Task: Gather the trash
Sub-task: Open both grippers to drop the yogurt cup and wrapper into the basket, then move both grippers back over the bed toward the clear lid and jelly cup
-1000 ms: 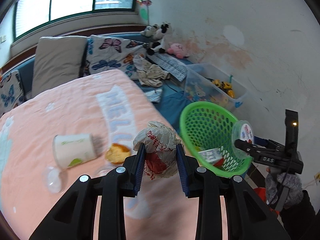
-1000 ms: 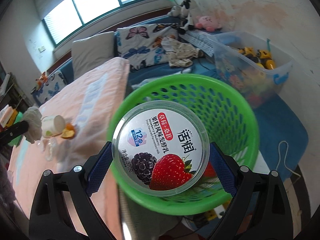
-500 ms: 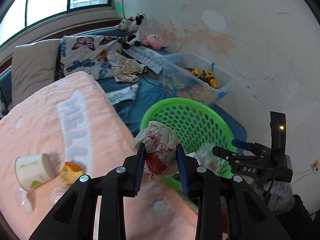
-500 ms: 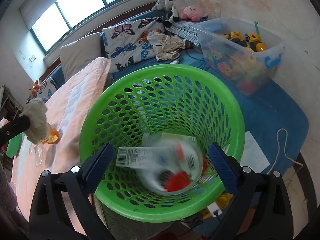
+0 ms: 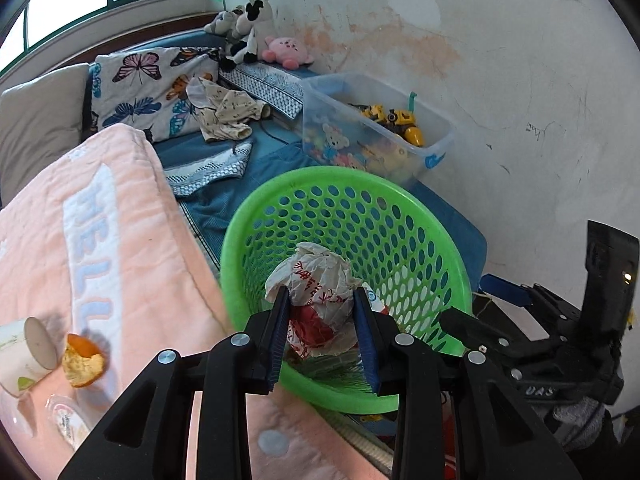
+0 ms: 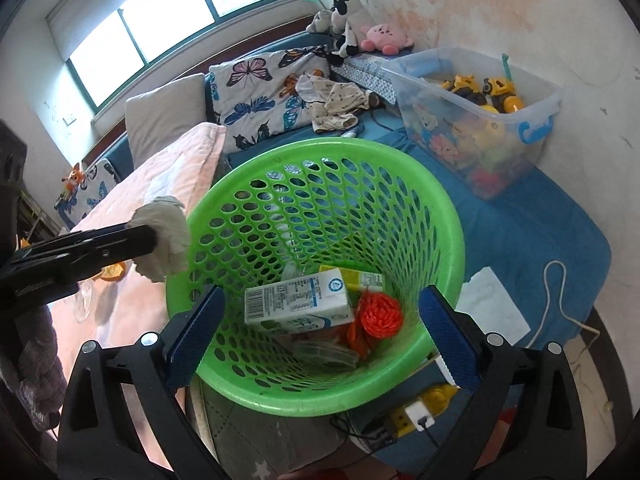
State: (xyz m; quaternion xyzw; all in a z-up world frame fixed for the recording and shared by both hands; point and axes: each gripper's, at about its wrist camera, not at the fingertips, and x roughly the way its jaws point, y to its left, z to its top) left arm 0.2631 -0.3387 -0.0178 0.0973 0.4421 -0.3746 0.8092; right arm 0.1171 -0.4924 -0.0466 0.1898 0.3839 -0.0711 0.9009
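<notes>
My left gripper (image 5: 320,294) is shut on a crumpled white and red paper wrapper (image 5: 316,276), which hangs over the near rim of the green mesh basket (image 5: 248,216). From the right wrist view the wrapper (image 6: 164,236) sits just at the basket's left rim (image 6: 440,196). My right gripper (image 6: 322,294) stands wide open above the basket with nothing between its fingers. Inside the basket lie a milk carton (image 6: 296,304), an orange net ball (image 6: 380,312) and a clear plastic cup (image 6: 324,354).
On the pink blanket (image 5: 100,240) lie a tipped paper cup (image 5: 24,344), an orange peel (image 5: 82,364) and clear plastic bits. A clear toy bin (image 5: 380,136) stands by the wall behind the basket. A yellow power strip (image 6: 420,416) and white cable (image 6: 556,300) lie on the floor.
My left gripper carried the wrapper from over the blanket to above the basket. My right gripper opened wider and the yogurt cup it held dropped into the basket.
</notes>
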